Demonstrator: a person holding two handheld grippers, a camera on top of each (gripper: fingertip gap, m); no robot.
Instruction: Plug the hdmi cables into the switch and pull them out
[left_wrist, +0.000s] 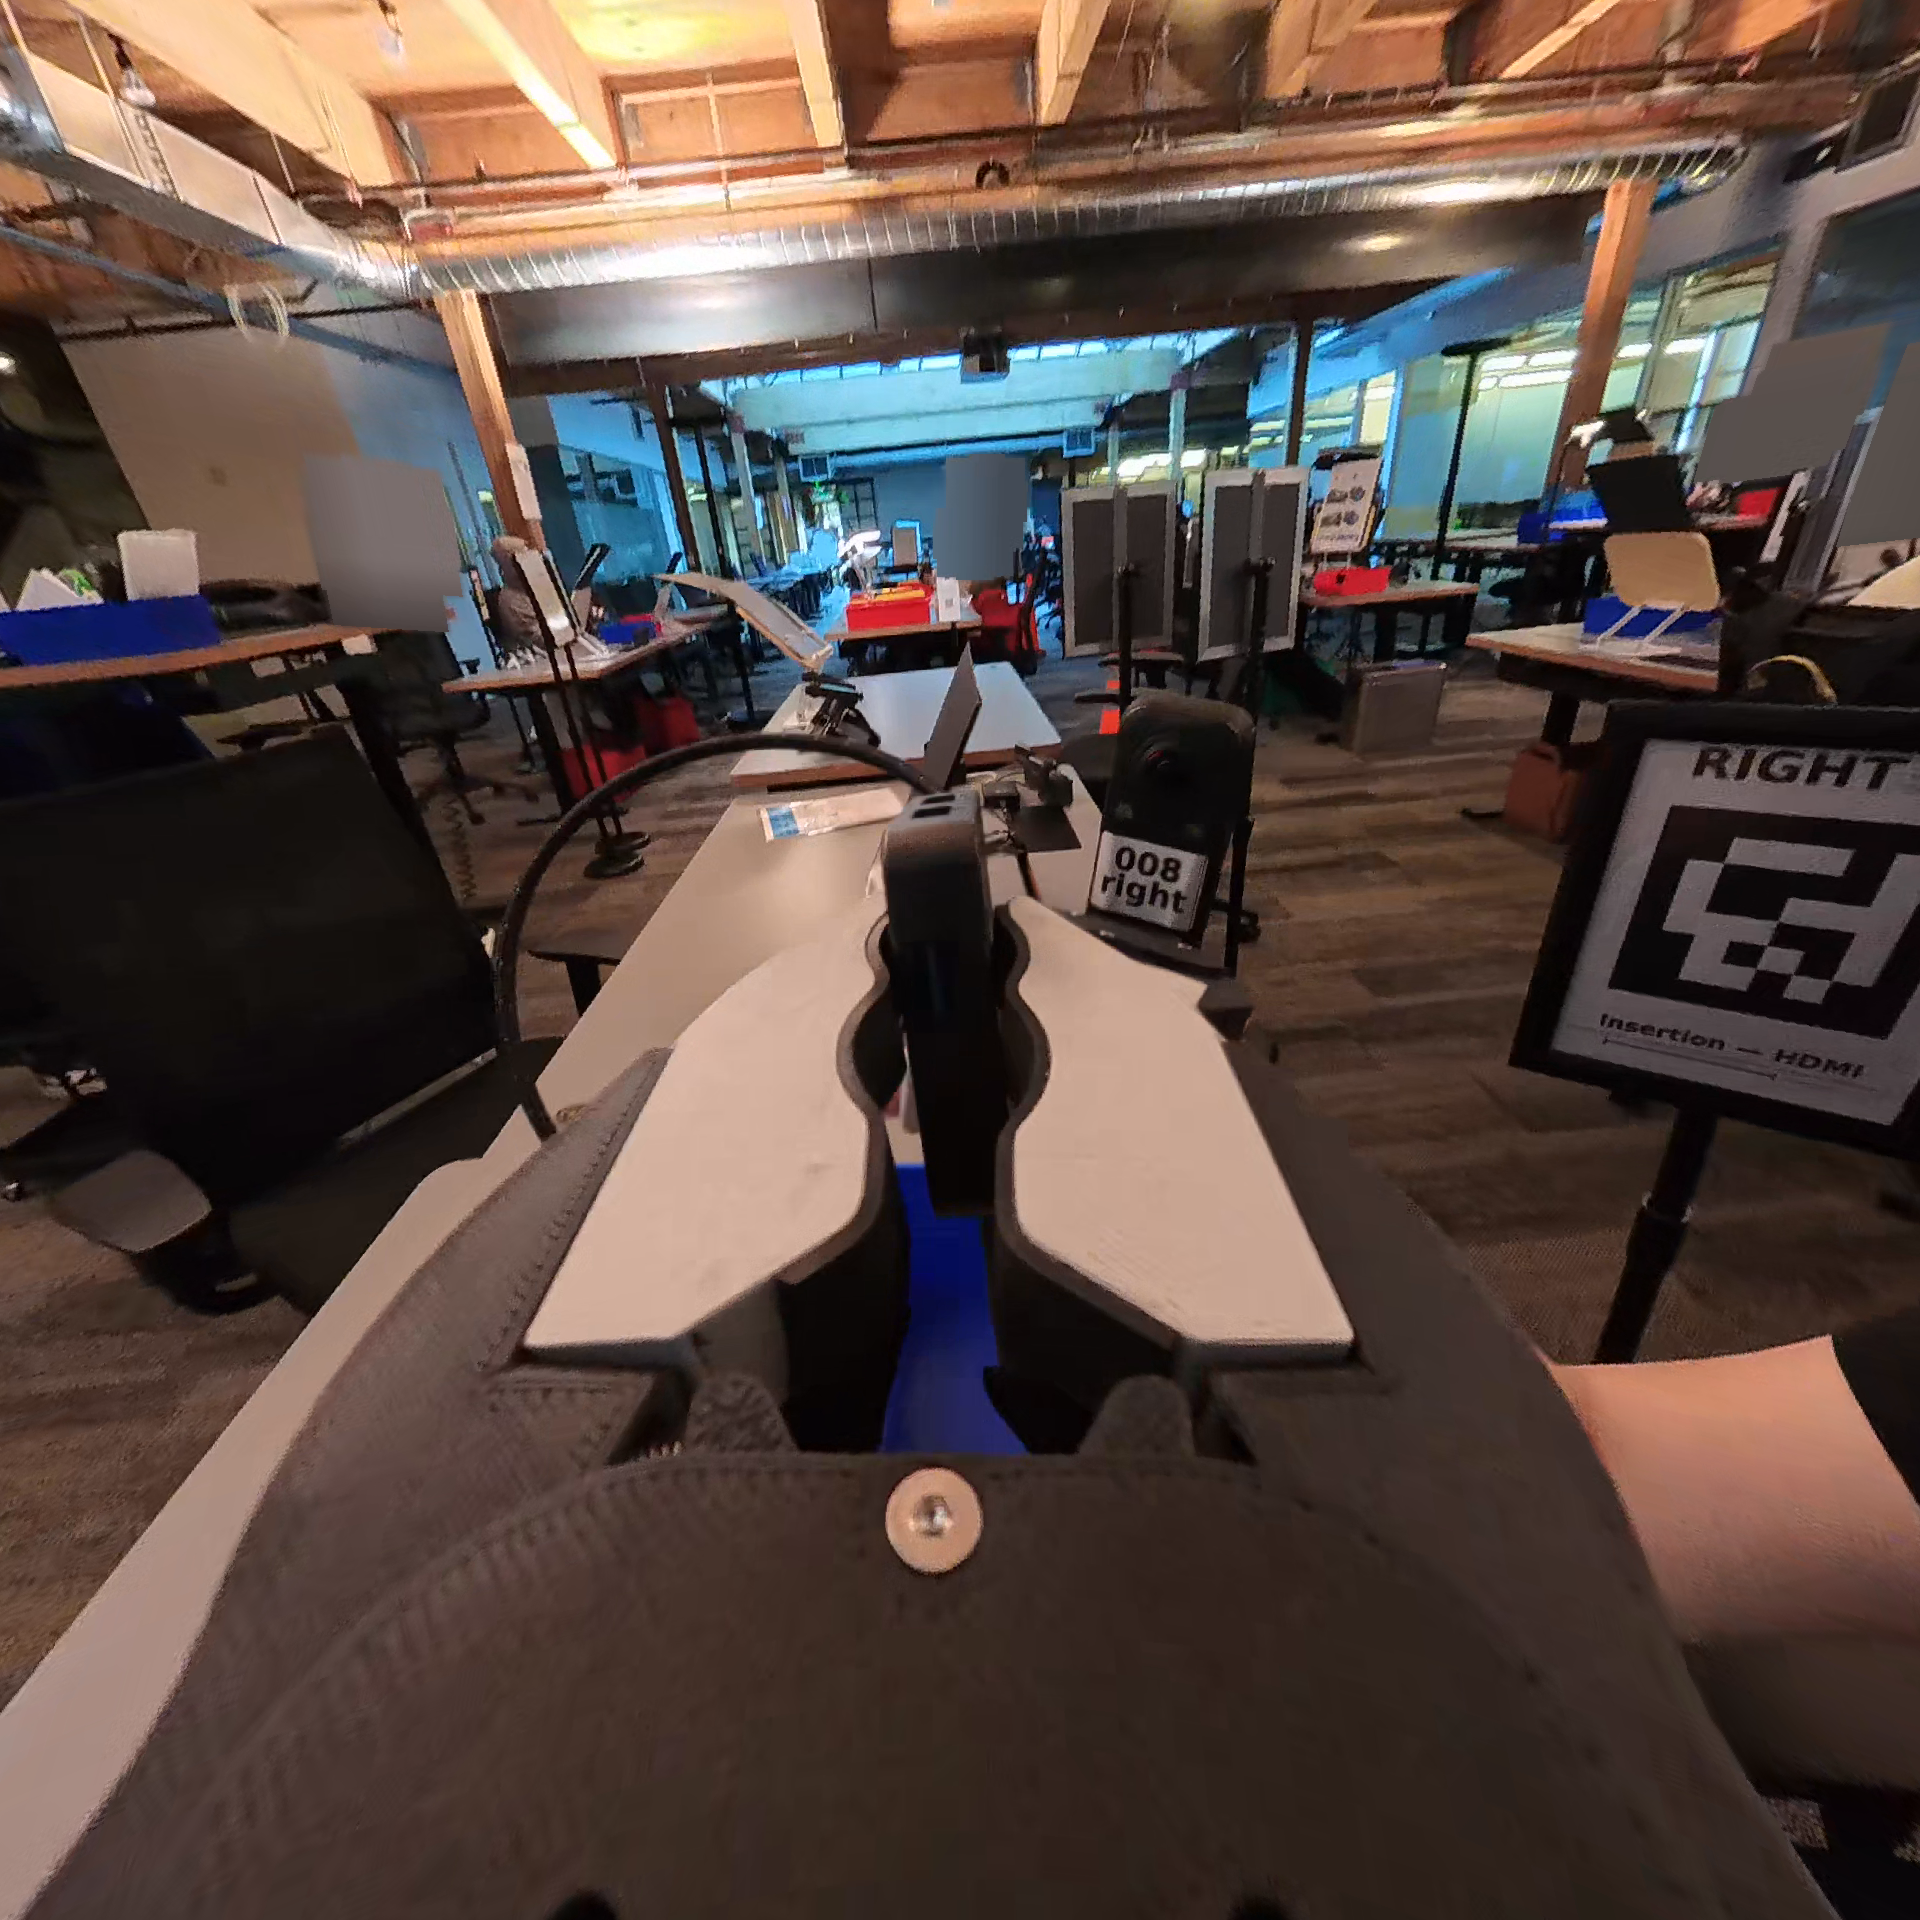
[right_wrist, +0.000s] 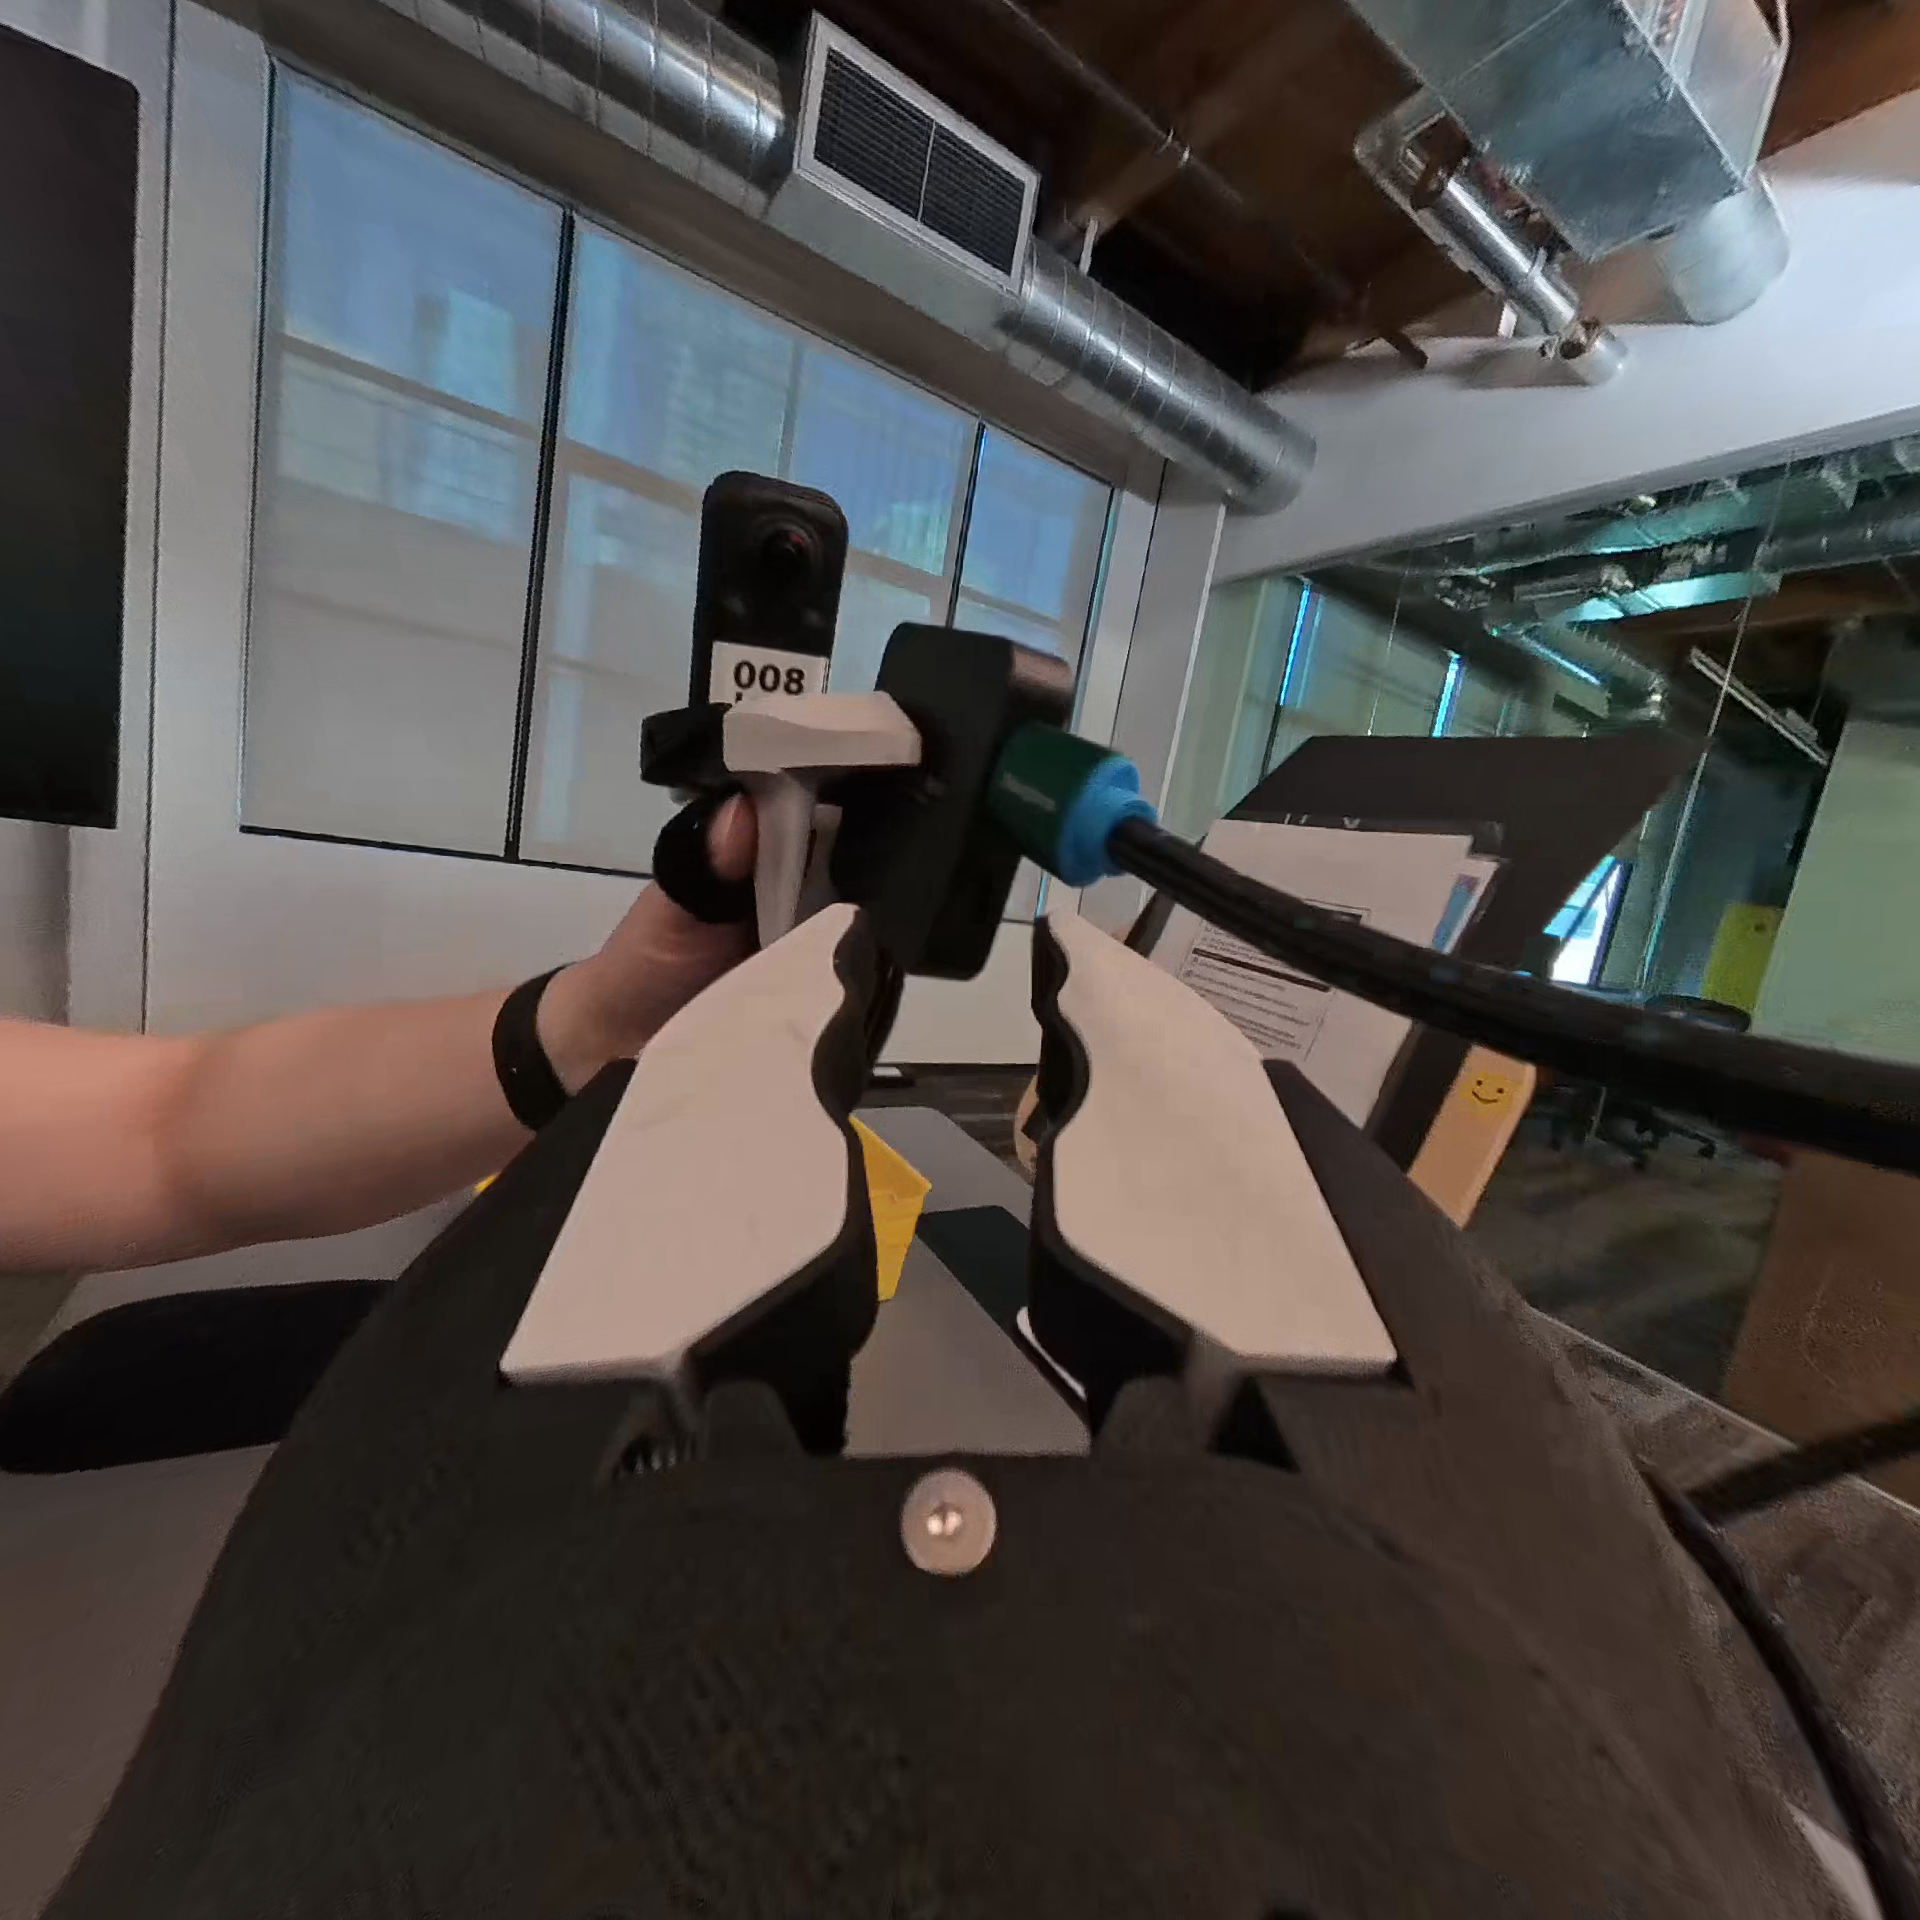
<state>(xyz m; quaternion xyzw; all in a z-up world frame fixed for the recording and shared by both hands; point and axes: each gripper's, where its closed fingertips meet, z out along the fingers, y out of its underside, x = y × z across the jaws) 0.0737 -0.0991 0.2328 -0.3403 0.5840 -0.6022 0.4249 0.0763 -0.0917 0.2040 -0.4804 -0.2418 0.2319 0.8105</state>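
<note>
My left gripper (left_wrist: 940, 935) is shut on the black HDMI switch (left_wrist: 940, 987) and holds it upright above the table. A black HDMI cable (left_wrist: 582, 831) arcs away from the switch to the left. In the right wrist view the switch (right_wrist: 956, 790) sits in the left gripper's fingers (right_wrist: 821, 743), which a hand holds. The cable's green and blue plug (right_wrist: 1060, 790) is in the switch's side, and the cable (right_wrist: 1455, 987) runs off to the right. My right gripper (right_wrist: 951, 935) is open and empty, its fingertips just below the switch.
A long grey table (left_wrist: 769, 883) runs ahead under the grippers. A sign stand with a black-and-white marker (left_wrist: 1756, 935) stands to the right and a black chair (left_wrist: 208, 935) to the left. A yellow bin (right_wrist: 894, 1205) and a document stand (right_wrist: 1351, 914) are on the table. The tips of both grippers are at nearly the same place.
</note>
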